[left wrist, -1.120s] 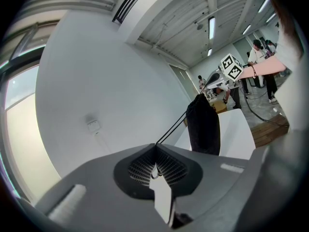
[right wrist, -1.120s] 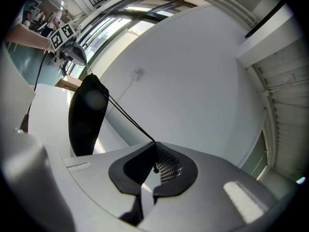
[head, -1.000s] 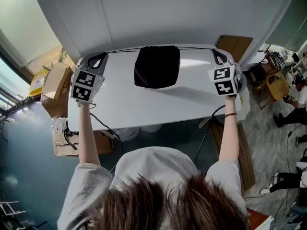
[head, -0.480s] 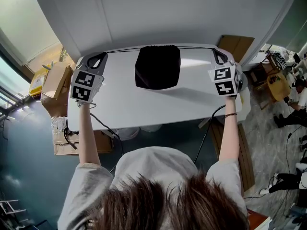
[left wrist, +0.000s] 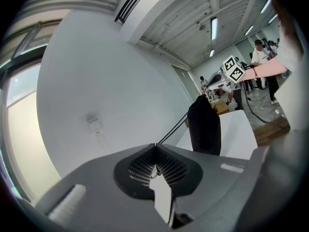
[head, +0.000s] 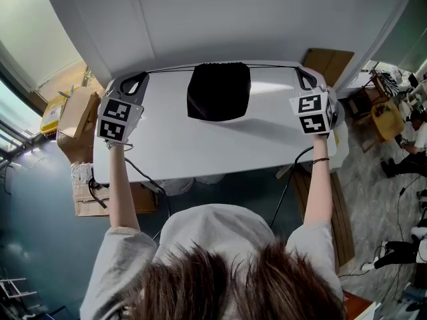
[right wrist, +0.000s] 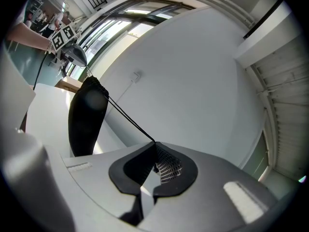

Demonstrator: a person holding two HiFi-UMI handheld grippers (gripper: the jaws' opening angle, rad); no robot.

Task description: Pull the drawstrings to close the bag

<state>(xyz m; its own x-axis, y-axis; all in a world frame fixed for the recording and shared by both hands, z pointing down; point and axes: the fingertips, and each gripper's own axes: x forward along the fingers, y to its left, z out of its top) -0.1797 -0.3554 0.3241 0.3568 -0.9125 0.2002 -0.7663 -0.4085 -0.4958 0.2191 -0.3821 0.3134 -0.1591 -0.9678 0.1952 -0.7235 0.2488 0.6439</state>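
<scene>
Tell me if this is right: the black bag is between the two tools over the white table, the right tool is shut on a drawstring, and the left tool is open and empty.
Wrong on the left tool: the left gripper view shows its jaws shut on a drawstring running to the black bag. The rest holds: bag between the tools over the white table, right tool shut on the other drawstring.

I count one white table (head: pixel 200 149) and place the rest by it. One black bag (head: pixel 219 92) lies at its far edge. Two cords run along that edge: the left drawstring (head: pixel 170 70) and the right drawstring (head: pixel 273 66). There are two grippers, the left gripper (head: pixel 144 76) at the table's far left corner and the right gripper (head: pixel 299 71) at its far right corner. Left of the table I make out two cardboard boxes, the upper box (head: pixel 79 111) and the lower box (head: pixel 85 195).
</scene>
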